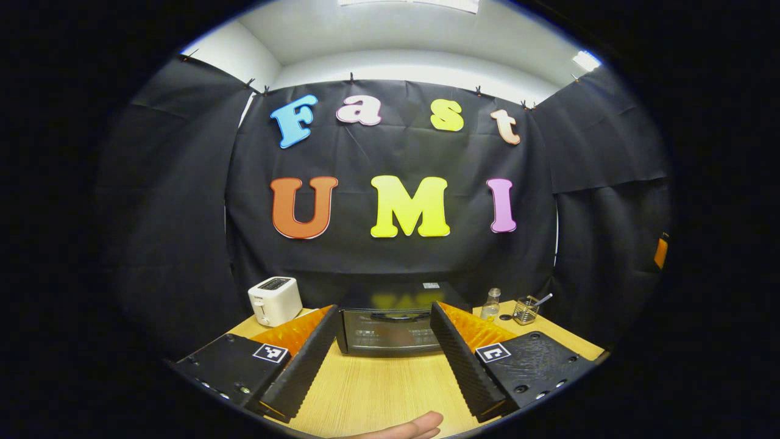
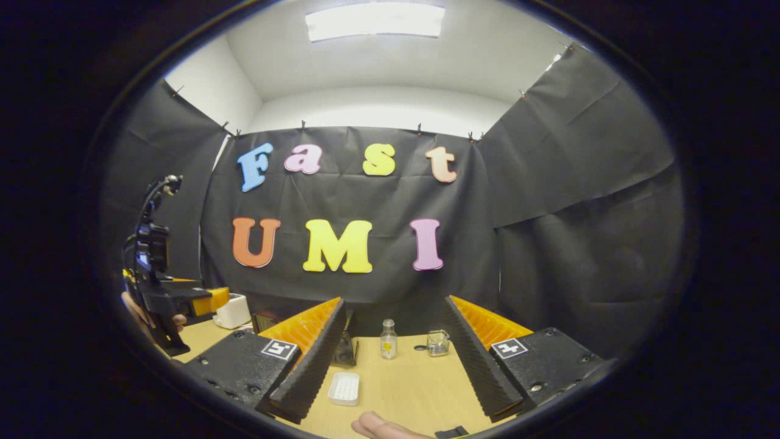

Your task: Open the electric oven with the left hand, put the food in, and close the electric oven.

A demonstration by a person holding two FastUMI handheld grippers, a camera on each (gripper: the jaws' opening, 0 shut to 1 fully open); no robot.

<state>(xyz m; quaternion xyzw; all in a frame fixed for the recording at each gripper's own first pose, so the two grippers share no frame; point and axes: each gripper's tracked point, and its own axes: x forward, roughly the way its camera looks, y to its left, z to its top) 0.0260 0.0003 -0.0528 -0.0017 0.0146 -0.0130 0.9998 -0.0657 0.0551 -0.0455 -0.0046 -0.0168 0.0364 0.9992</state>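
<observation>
Pale wooden table [image 1: 378, 390]; black boxy electric oven with glass door [image 1: 390, 326] at its far middle, door shut, so opening, loading and closing all appear still to do; left gripper [image 1: 382, 356] fingers spread, empty, facing oven; right gripper [image 2: 396, 372] likewise spread, empty; white toaster [image 1: 275, 300] left of oven; small white ridged tray [image 2: 344, 388], possibly the food's; clear glass bottle [image 2: 387, 339]; clear glass cup [image 2: 437, 342]

One oven [image 1: 390, 323] stands straight ahead between the left gripper's fingers, and one toaster [image 1: 275, 300] ahead to their left. Ahead between the right gripper's fingers: one small bottle [image 2: 388, 339], one glass cup [image 2: 437, 343], one white tray [image 2: 344, 388].
</observation>
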